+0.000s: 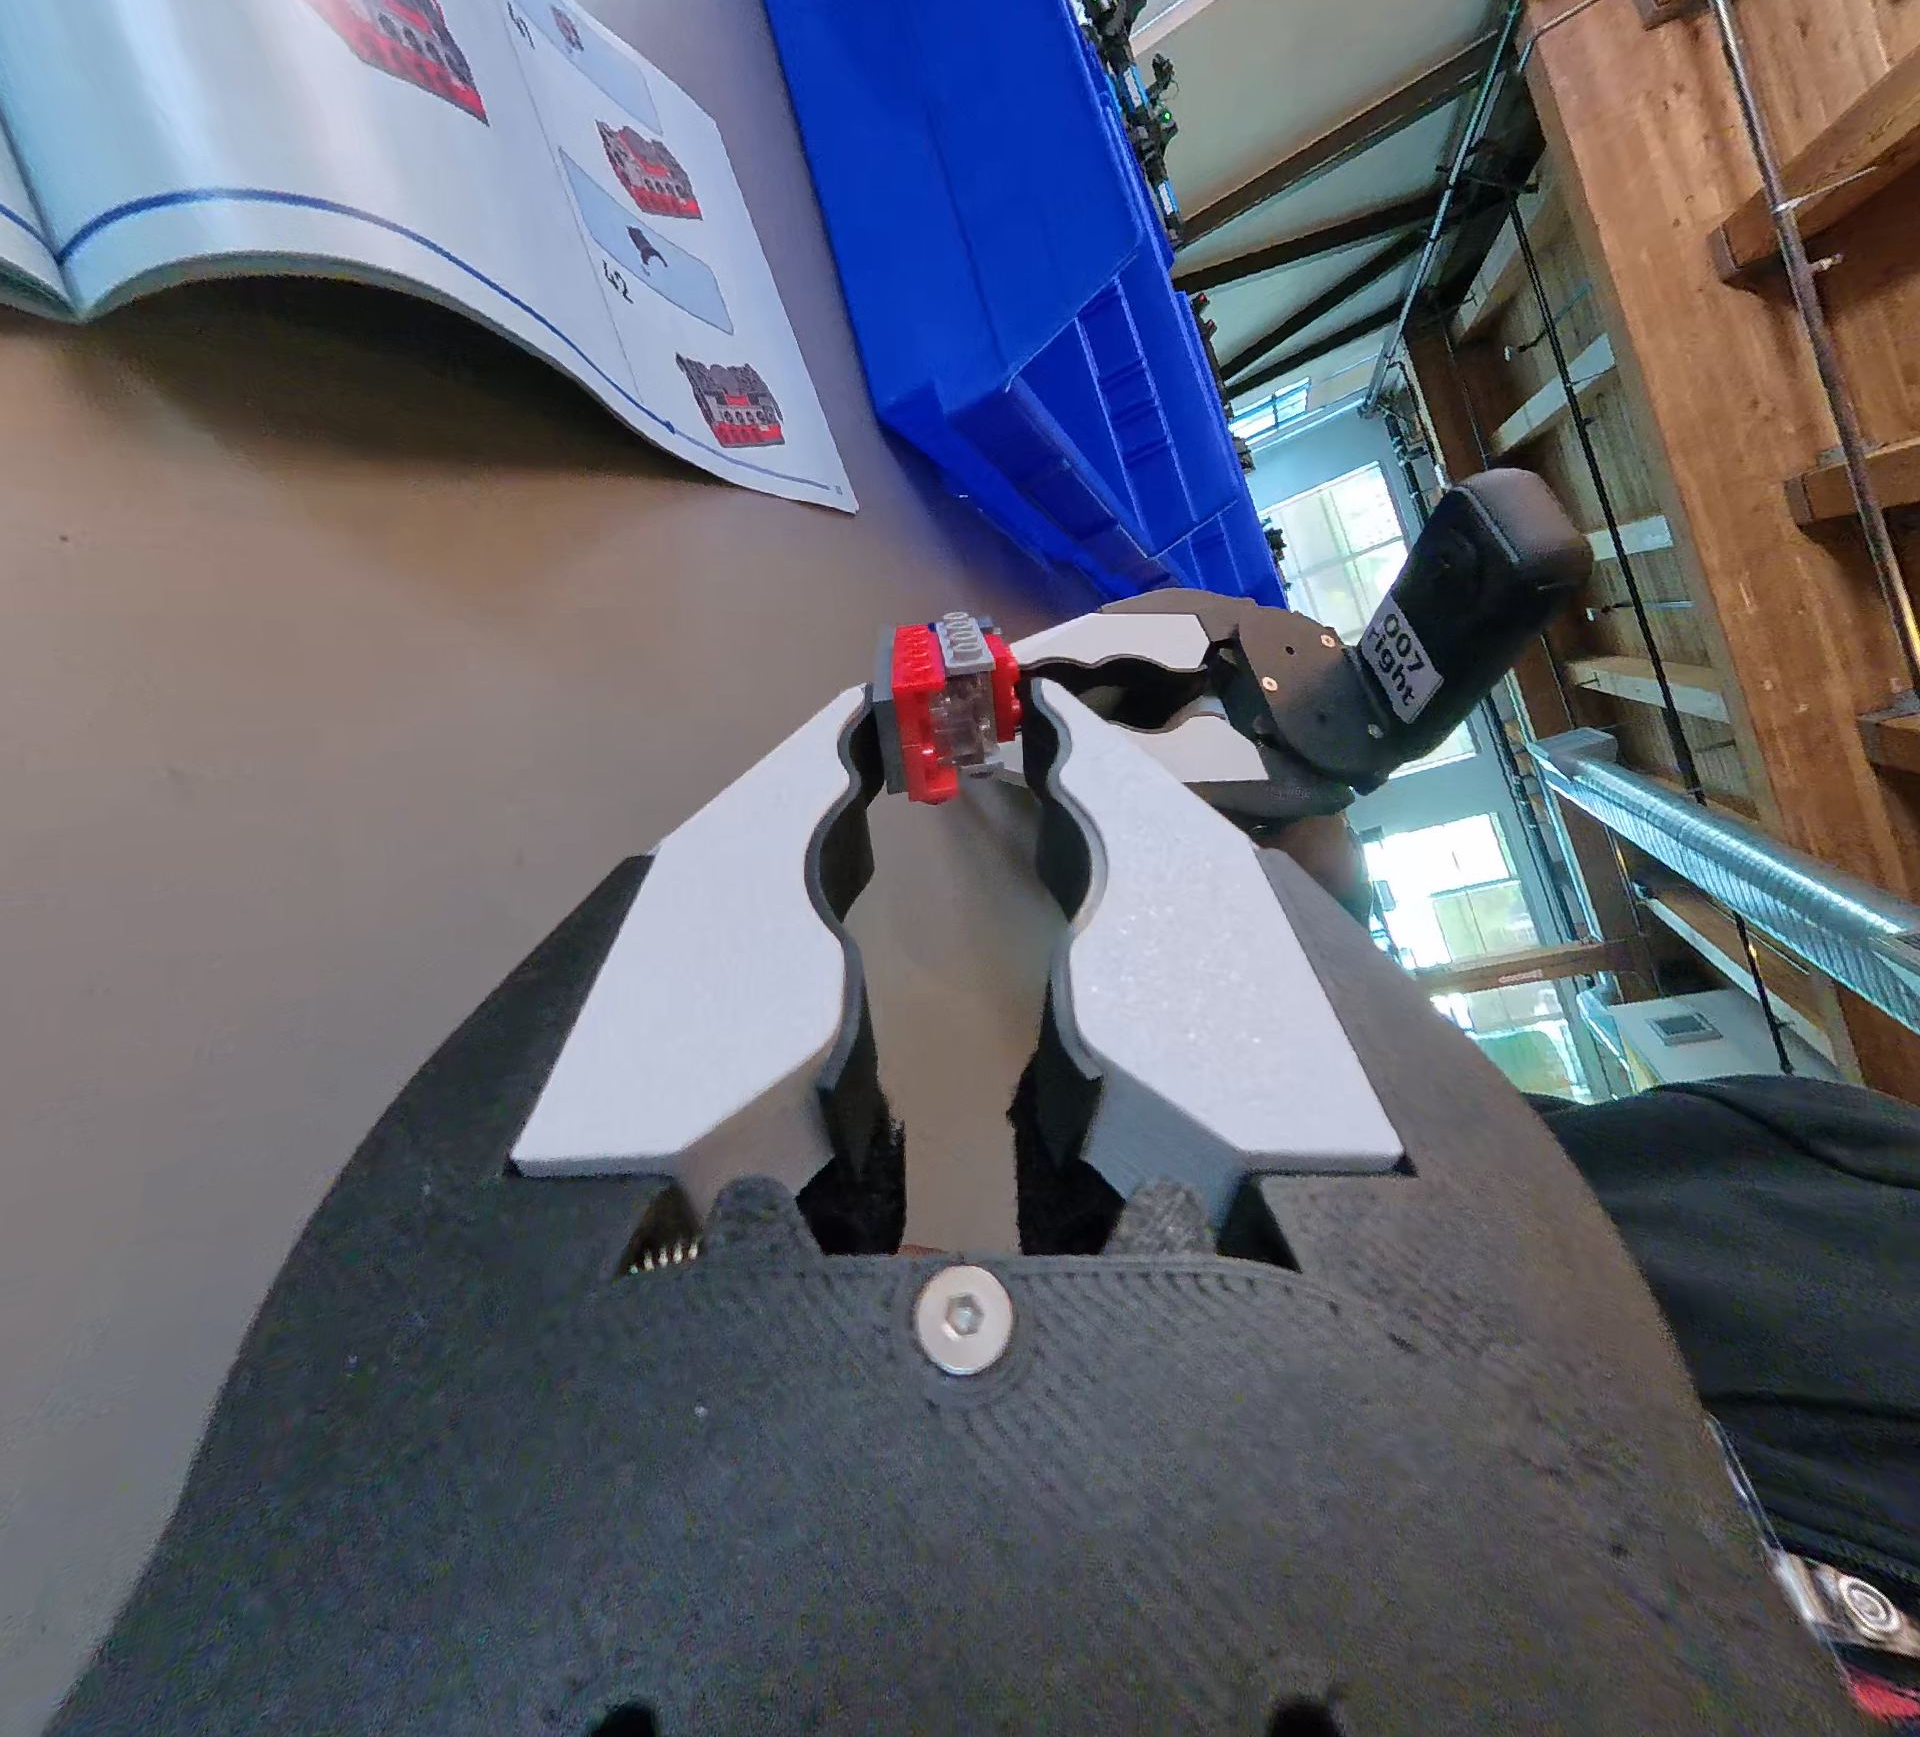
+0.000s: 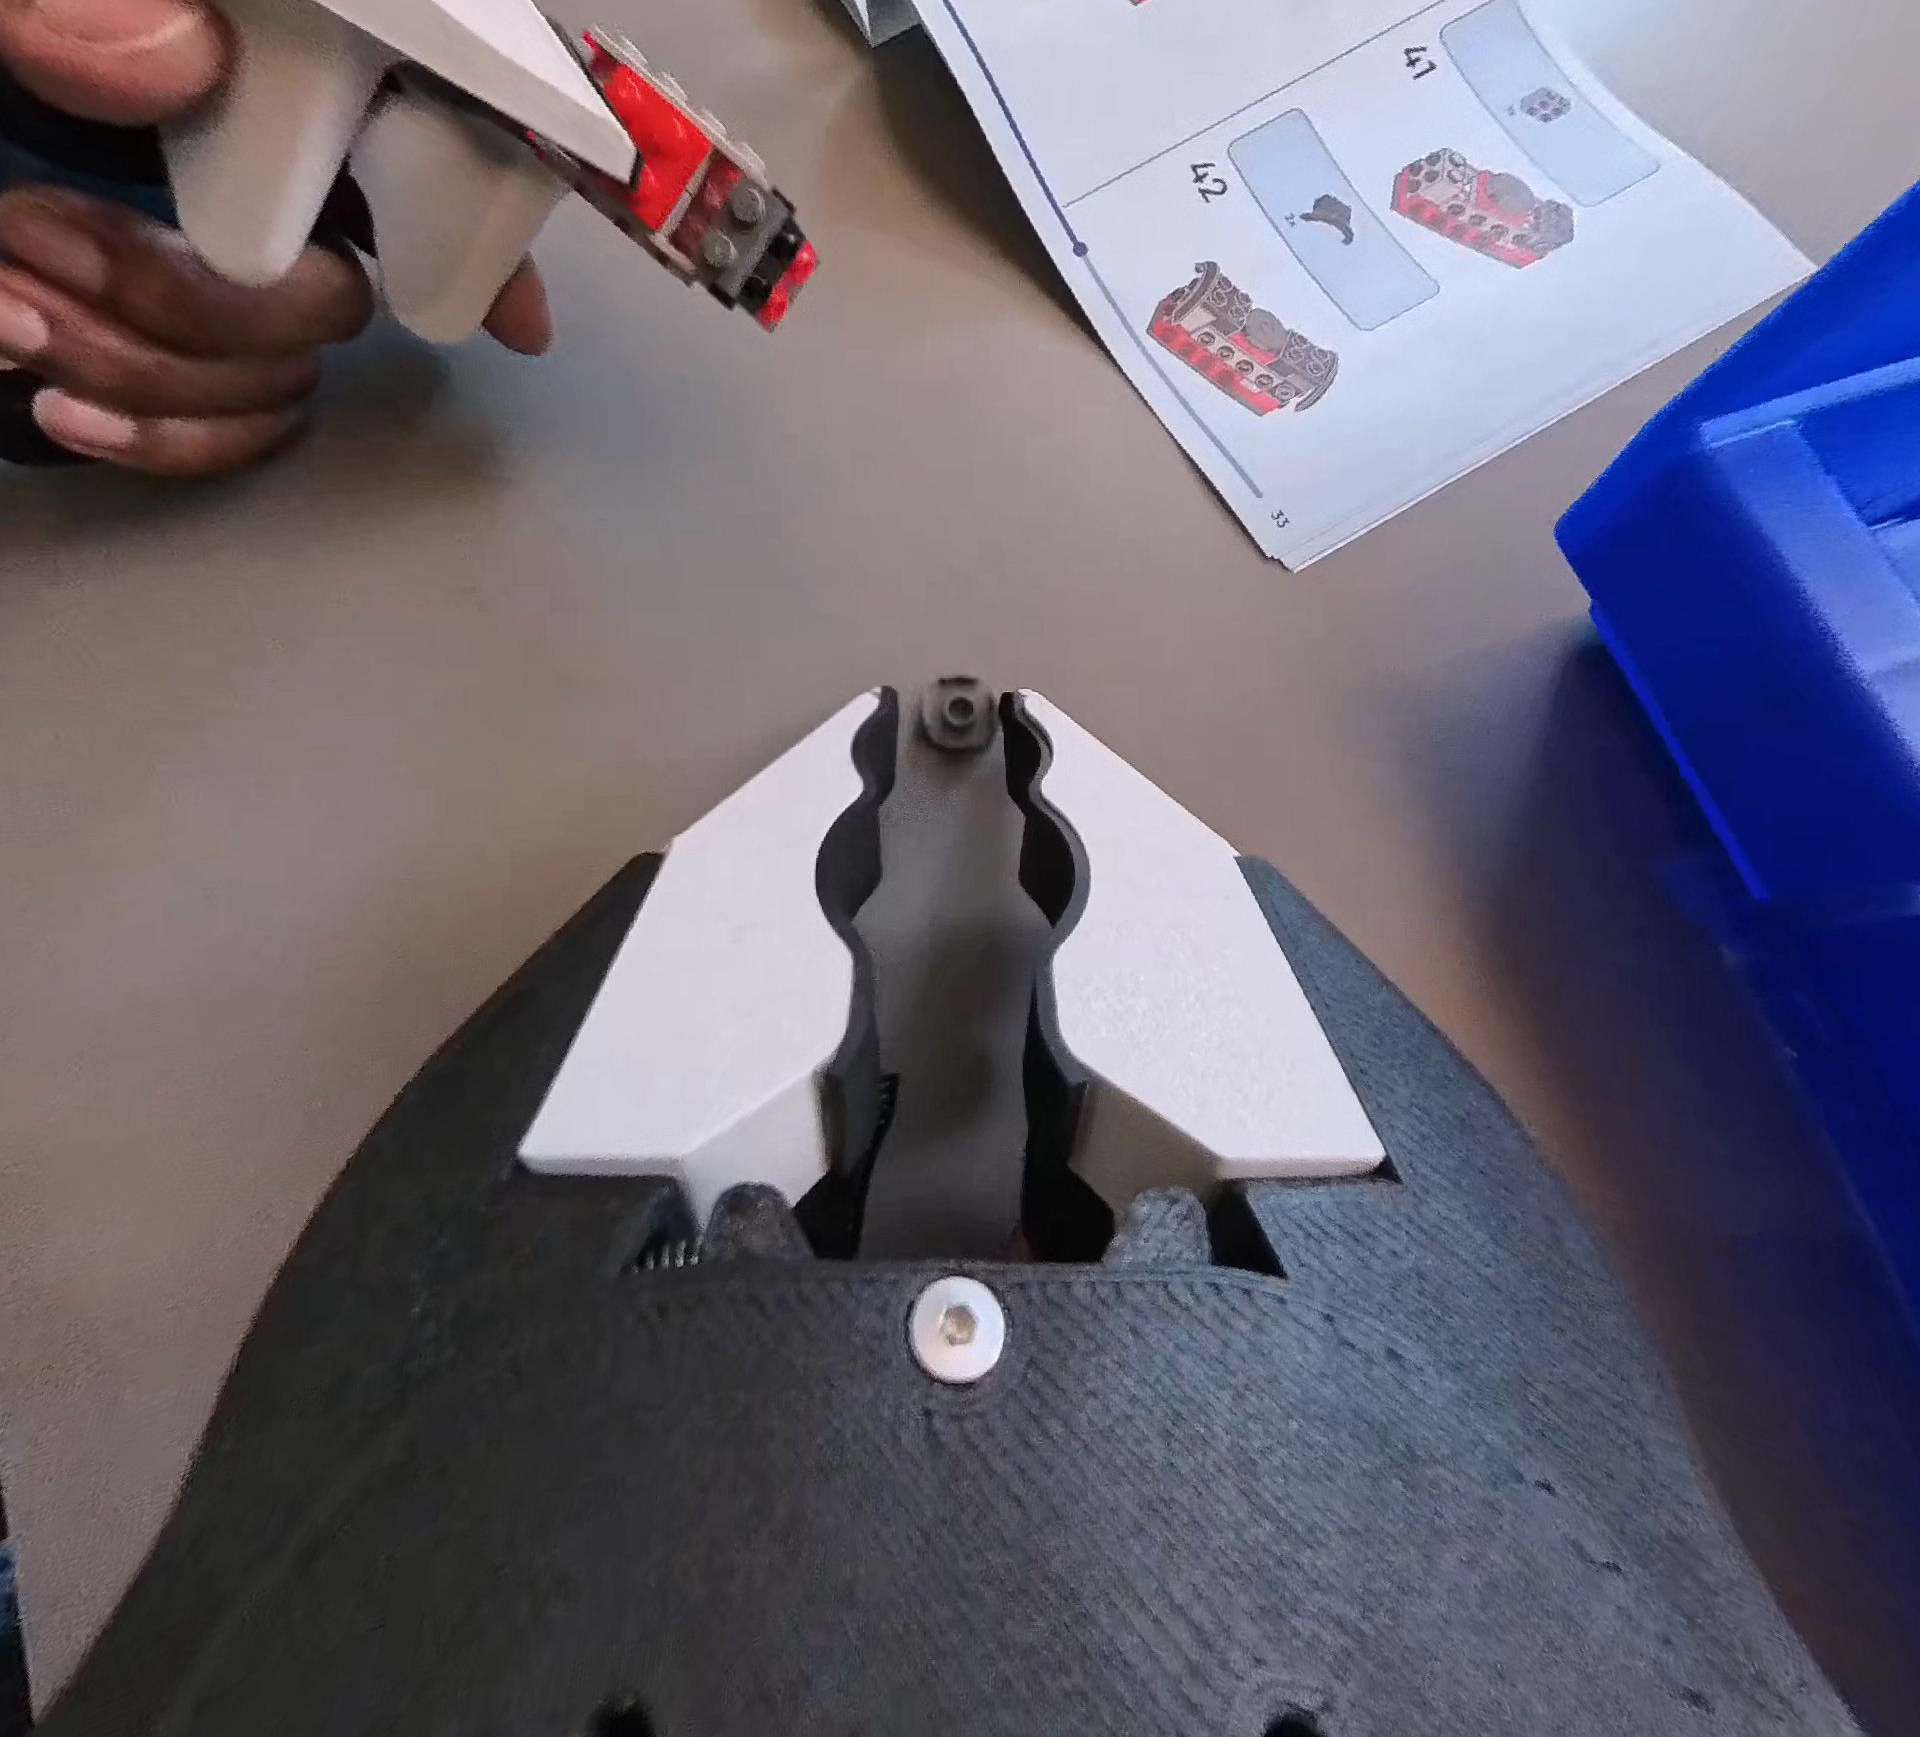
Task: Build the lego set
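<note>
between left claw (image 1: 945,711) tips, lego assembly (image 1: 943,713).

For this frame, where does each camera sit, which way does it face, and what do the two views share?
Left wrist view: on the left gripper, tilted sideways, looking along its fingers across the table; it grips the red and grey lego assembly; the right gripper shows beyond.
Right wrist view: on the right gripper, looking down at the table; it pinches a small grey lego piece; the person's hand holds the left gripper upper left.
Shared: the assembly, the open instruction booklet, the blue bin.
</note>
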Demonstrator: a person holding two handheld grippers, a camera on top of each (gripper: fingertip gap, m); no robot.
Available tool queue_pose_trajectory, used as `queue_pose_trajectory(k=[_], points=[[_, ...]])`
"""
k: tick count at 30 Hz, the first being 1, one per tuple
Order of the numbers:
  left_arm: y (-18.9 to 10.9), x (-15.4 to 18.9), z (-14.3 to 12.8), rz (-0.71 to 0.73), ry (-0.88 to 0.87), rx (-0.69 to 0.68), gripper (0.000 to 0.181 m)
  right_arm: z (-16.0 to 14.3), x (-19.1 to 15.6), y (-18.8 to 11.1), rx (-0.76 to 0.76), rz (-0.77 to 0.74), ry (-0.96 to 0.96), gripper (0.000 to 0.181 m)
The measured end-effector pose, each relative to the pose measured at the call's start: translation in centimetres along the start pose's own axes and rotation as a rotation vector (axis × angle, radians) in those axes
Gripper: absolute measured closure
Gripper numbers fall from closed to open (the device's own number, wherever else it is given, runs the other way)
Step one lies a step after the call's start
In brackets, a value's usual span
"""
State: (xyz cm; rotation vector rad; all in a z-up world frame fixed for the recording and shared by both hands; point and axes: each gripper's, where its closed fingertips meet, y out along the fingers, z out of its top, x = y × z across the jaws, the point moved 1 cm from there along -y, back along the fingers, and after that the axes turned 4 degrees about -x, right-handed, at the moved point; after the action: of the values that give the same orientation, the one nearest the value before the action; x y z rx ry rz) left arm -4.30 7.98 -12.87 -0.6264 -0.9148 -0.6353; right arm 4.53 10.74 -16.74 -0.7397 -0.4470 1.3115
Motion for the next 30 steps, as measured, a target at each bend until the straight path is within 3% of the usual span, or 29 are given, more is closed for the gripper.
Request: queue_pose_trajectory(k=[4,9,17,21,24,30], points=[[0.2,0.2,-0.2,-0.024,-0.015,-0.027,0.155,0.6,-0.4,-0.3,0.041,0.031,-0.022,0.154],[0.7,1.2,-1.1,-0.098,-0.039,-0.076,0.155,3.5,-1.6,-0.8,0.192,0.062,-0.138,0.148],[1.2,3.3,-2.1,-0.245,-0.123,-0.092,0.155,5.4,-4.3,-1.7,0.329,0.098,-0.422,0.137],[1.5,3.8,-2.8,-0.268,-0.111,-0.135,0.155,5.5,-5.1,-1.7,0.363,0.147,-0.447,0.141],[1.7,4.2,-3.1,-0.278,-0.077,-0.16,0.154,5.6,-5.5,-2.0,0.397,0.179,-0.451,0.156],[0.5,4.9,-2.6,-0.318,0.091,-0.15,0.123,5.8,-5.1,-2.8,0.435,0.262,-0.364,0.156]])
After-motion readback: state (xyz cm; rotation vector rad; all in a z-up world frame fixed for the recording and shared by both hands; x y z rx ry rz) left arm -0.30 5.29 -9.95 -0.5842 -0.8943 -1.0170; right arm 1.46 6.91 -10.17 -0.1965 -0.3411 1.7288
